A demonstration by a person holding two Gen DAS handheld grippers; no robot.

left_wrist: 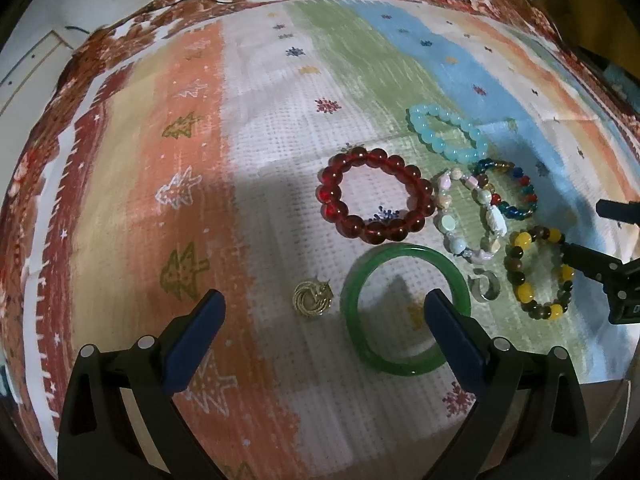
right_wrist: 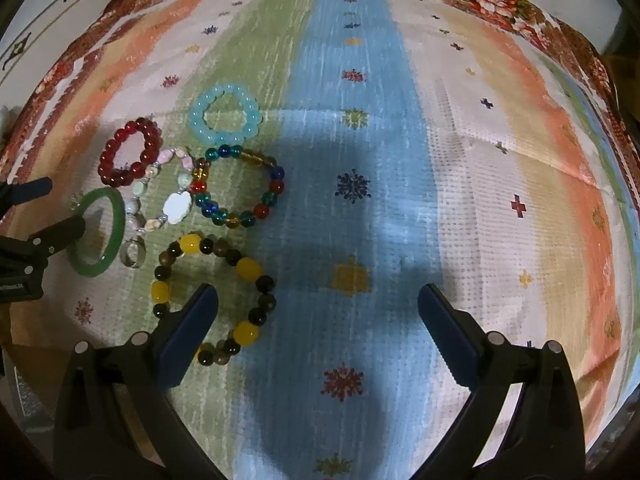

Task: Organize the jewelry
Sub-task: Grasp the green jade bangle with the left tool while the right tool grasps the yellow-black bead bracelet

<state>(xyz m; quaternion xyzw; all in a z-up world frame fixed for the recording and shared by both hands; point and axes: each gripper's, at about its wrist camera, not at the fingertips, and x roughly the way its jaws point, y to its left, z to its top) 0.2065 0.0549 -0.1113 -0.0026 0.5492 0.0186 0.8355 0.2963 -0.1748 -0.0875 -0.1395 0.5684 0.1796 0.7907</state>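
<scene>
Though crowded among beads, lies flat on the striped patterned cloth (left_wrist: 248,128): smooth rigid green bangle (left_wrist: 404,308), at five o'clock in the left view. Looks hard, glossy, probably slippery and breakable if dropped; best taken across the band at one side, not around the whole ring. Left tool (left_wrist: 324,312) spread wide, holding nothing, its right finger over the bangle's hollow, its left finger on bare cloth. Just beside the bangle at nine o'clock, a small gold coiled brooch (left_wrist: 311,300); at three o'clock, a small silver open ring (left_wrist: 486,286). At twelve o'clock, a dark red round-bead bracelet (left_wrist: 374,196), likely elastic and floppy. Further out at one o'clock, a pale pastel mixed-stone bracelet (left_wrist: 468,216), a multicoloured glass-bead bracelet (left_wrist: 508,188), a light blue bead bracelet (left_wrist: 448,132). Right tool (right_wrist: 318,312) also wide and empty, its left finger over the yellow-and-brown bead bracelet (right_wrist: 212,292).
</scene>
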